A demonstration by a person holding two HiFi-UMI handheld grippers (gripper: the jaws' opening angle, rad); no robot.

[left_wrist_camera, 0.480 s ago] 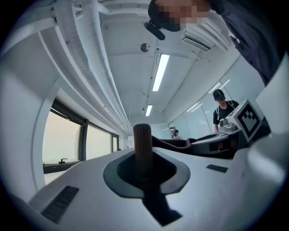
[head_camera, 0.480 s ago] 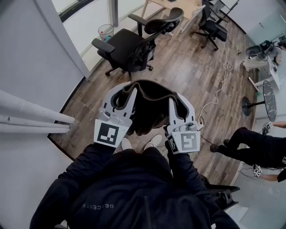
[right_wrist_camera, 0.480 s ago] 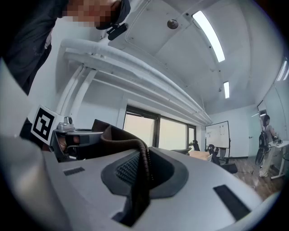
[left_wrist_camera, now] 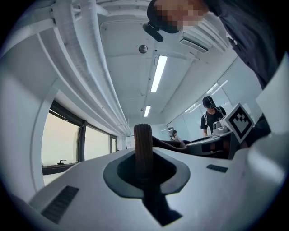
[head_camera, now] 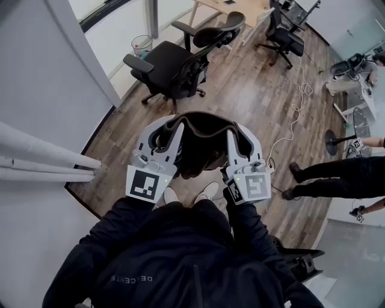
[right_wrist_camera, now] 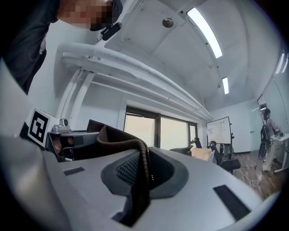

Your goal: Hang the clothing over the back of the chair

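Observation:
A dark brown garment (head_camera: 201, 141) hangs stretched between my two grippers in the head view, its ribbed collar edge on top. My left gripper (head_camera: 178, 127) is shut on the left end of that edge (left_wrist_camera: 143, 151). My right gripper (head_camera: 229, 136) is shut on the right end (right_wrist_camera: 143, 162). Both are held about level in front of me, above the wooden floor. The black office chair (head_camera: 171, 63) stands a few steps ahead, its mesh back (head_camera: 218, 31) to the right of its seat. The garment's lower part hangs out of sight behind the grippers.
A grey wall with white pipes (head_camera: 42, 159) runs along my left. A wastebasket (head_camera: 142, 43) sits behind the chair. More chairs (head_camera: 283, 33) and a wooden desk (head_camera: 231, 6) stand farther back. A cable (head_camera: 295, 114) trails on the floor. A person's legs (head_camera: 337, 177) are at the right.
The person at the right has stepped across the floor. My grippers and the garment have barely shifted.

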